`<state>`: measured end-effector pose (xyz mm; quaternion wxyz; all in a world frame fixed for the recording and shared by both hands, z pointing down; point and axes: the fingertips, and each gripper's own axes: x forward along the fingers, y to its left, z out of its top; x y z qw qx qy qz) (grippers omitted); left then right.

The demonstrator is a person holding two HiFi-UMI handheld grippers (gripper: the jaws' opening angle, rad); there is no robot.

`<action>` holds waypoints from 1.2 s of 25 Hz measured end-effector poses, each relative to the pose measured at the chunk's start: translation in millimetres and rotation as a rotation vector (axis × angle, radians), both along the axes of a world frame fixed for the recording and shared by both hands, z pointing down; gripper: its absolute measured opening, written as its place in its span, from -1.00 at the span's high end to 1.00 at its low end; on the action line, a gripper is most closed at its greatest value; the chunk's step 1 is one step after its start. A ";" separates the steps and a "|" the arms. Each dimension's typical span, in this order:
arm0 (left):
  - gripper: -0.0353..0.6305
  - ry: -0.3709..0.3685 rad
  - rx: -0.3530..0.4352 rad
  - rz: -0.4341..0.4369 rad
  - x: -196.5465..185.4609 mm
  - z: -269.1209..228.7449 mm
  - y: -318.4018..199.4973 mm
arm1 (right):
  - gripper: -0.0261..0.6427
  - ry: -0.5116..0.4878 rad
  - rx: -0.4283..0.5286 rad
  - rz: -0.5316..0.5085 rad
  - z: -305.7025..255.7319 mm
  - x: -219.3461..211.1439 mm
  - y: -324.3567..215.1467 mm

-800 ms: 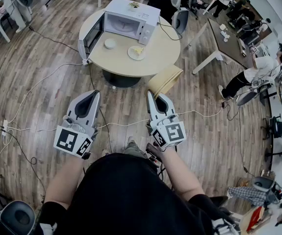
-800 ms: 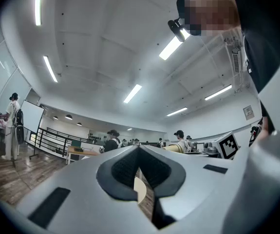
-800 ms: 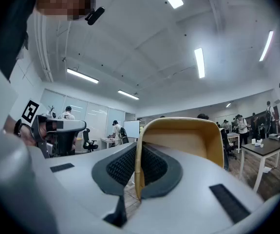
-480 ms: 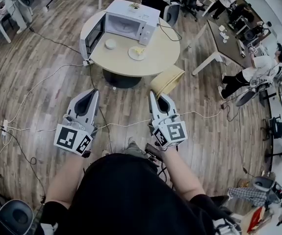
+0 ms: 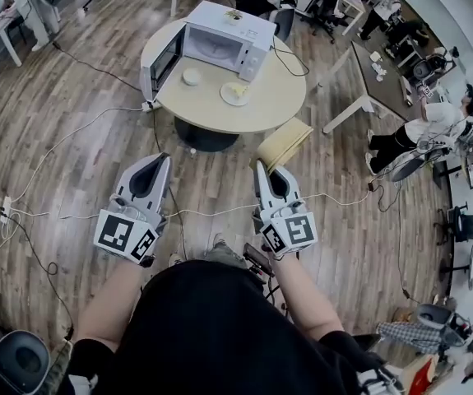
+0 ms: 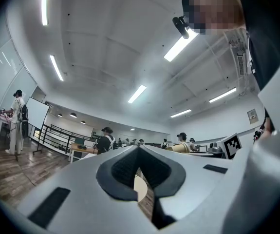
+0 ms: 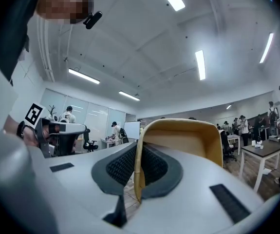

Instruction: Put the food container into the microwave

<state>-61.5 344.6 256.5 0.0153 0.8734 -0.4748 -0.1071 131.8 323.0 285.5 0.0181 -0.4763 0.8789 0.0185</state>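
A tan food container (image 5: 285,143) hangs over the wooden floor, its rim clamped in my right gripper (image 5: 260,165). In the right gripper view the container (image 7: 188,139) rises just ahead of the right gripper (image 7: 138,152), whose jaws are shut on its yellow edge. My left gripper (image 5: 164,158) is level with the right one and shut on nothing; the left gripper (image 6: 139,148) shows its pads pressed together. Ahead, a white microwave (image 5: 226,39) stands on a round table (image 5: 211,112) with its door (image 5: 160,60) swung open to the left.
A small white bowl (image 5: 191,76) and a plate of food (image 5: 235,94) sit on the table before the microwave. Cables (image 5: 71,142) trail over the floor between me and the table. Desks, chairs and a seated person (image 5: 433,123) fill the right side.
Both grippers keep their hold and stay side by side. The table and microwave have shifted slightly right in the head view, and the container now sits a little further right.
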 end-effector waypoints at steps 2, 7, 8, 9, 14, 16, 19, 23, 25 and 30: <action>0.84 0.007 -0.006 0.009 0.0 3.1 -1.4 | 0.84 0.009 0.006 0.009 -0.9 -0.6 -0.9; 0.84 0.019 -0.037 0.023 2.2 19.2 -14.8 | 0.85 0.059 0.006 0.016 9.8 1.3 -5.4; 0.84 0.020 -0.045 0.022 2.5 23.0 -19.3 | 0.85 0.064 0.003 0.016 13.3 2.2 -8.3; 0.84 0.020 -0.051 0.021 2.8 25.9 -24.6 | 0.85 0.064 0.001 0.014 15.9 2.9 -12.8; 0.84 0.020 -0.068 0.013 4.5 25.1 -58.3 | 0.85 0.041 0.003 -0.012 16.5 1.4 -49.7; 0.84 0.013 -0.069 0.008 7.0 24.4 -75.9 | 0.85 0.047 0.010 -0.024 16.1 1.0 -67.7; 0.84 0.008 -0.077 -0.001 12.8 23.8 -99.7 | 0.85 0.044 0.002 -0.041 18.8 4.6 -92.7; 0.84 -0.005 -0.081 -0.012 18.1 22.4 -134.8 | 0.85 0.041 0.003 -0.049 18.9 11.9 -132.4; 0.84 -0.007 -0.091 -0.019 19.5 26.7 -151.3 | 0.85 0.039 -0.002 -0.056 21.3 13.8 -150.8; 0.84 -0.011 -0.106 -0.039 23.7 32.0 -185.6 | 0.85 0.039 -0.014 -0.083 27.4 15.5 -187.3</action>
